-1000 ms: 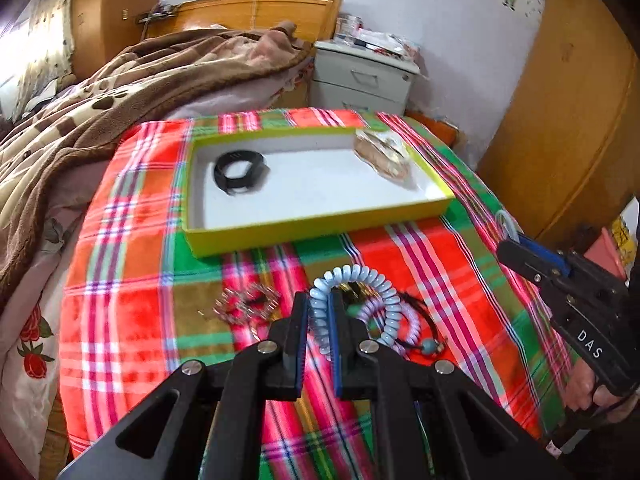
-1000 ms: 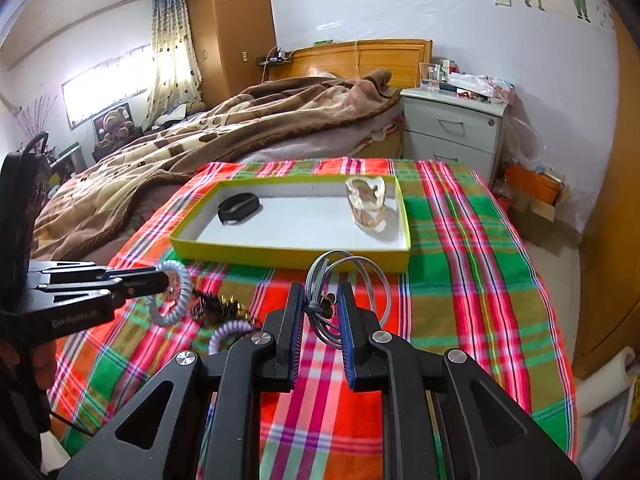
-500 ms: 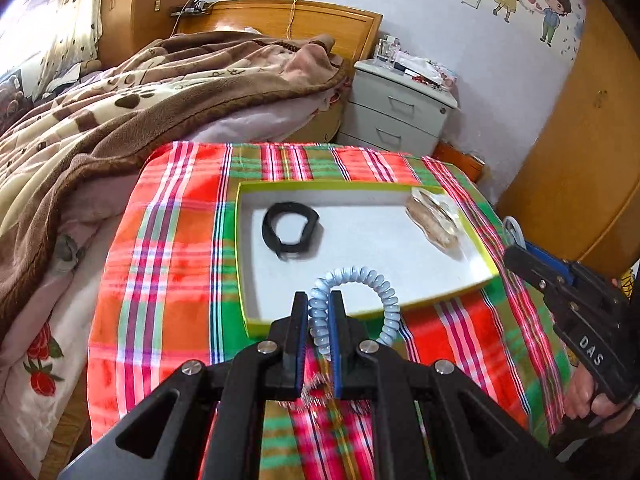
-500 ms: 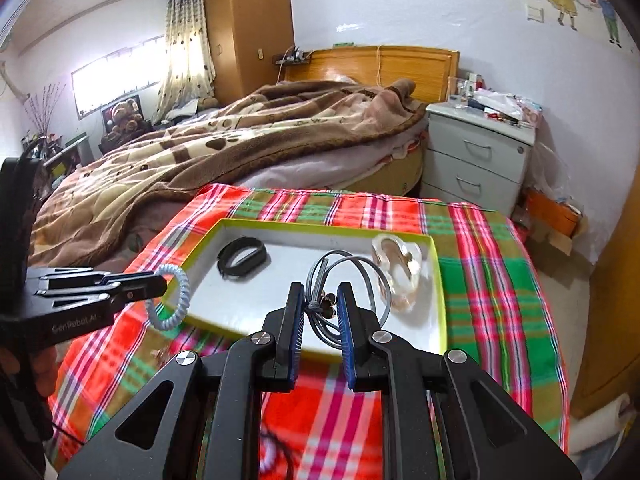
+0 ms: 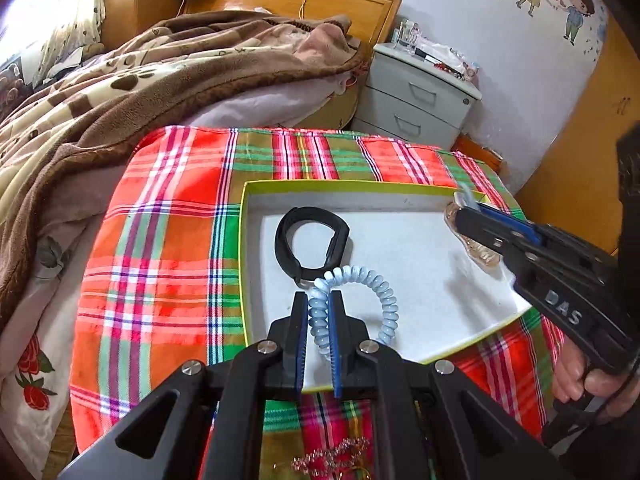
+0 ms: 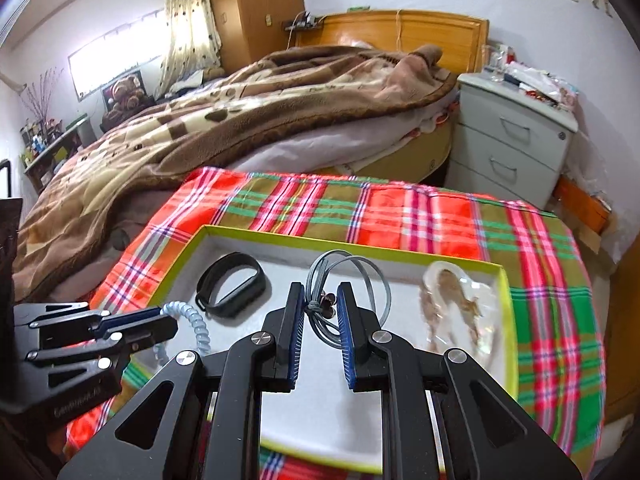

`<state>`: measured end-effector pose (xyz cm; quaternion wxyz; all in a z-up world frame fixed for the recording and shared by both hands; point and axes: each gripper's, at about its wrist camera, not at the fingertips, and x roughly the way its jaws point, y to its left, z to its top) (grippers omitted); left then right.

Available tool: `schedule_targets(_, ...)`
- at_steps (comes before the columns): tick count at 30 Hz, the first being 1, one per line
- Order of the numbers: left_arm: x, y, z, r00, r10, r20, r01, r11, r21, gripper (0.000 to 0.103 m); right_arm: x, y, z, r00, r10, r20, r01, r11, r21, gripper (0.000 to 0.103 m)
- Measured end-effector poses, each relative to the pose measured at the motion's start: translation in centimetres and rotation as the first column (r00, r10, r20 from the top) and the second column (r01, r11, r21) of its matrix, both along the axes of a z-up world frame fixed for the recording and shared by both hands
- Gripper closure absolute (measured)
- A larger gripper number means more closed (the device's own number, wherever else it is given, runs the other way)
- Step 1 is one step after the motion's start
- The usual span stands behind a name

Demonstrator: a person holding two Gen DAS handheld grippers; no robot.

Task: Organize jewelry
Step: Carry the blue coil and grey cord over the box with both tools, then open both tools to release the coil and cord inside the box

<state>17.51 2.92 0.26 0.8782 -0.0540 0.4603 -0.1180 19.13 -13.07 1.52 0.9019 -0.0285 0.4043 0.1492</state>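
Above the tray [image 5: 245, 264], the left tool [image 5: 319, 312] grips a coiled bracelet [image 5: 380, 292]; the right tool [image 6: 322, 312], narrowly parted, holds a cord necklace [image 6: 352, 276] that could snag on release.

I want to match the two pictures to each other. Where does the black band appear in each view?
Left wrist: the black band lies in the tray's far left part, just beyond the left gripper.
Right wrist: the black band is at centre-left, on the tray floor.
Shared landmark: the yellow-green tray.
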Motion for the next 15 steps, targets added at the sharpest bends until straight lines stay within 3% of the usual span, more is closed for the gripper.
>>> schedule_targets(15,1.8,0.7,-2.2,0.999,0.018,-0.039,-0.017,1.0,0.023,0.093,3.6,2.0,-3.2,0.994,0.041,-0.102,-0.045,0.998,-0.042,0.086)
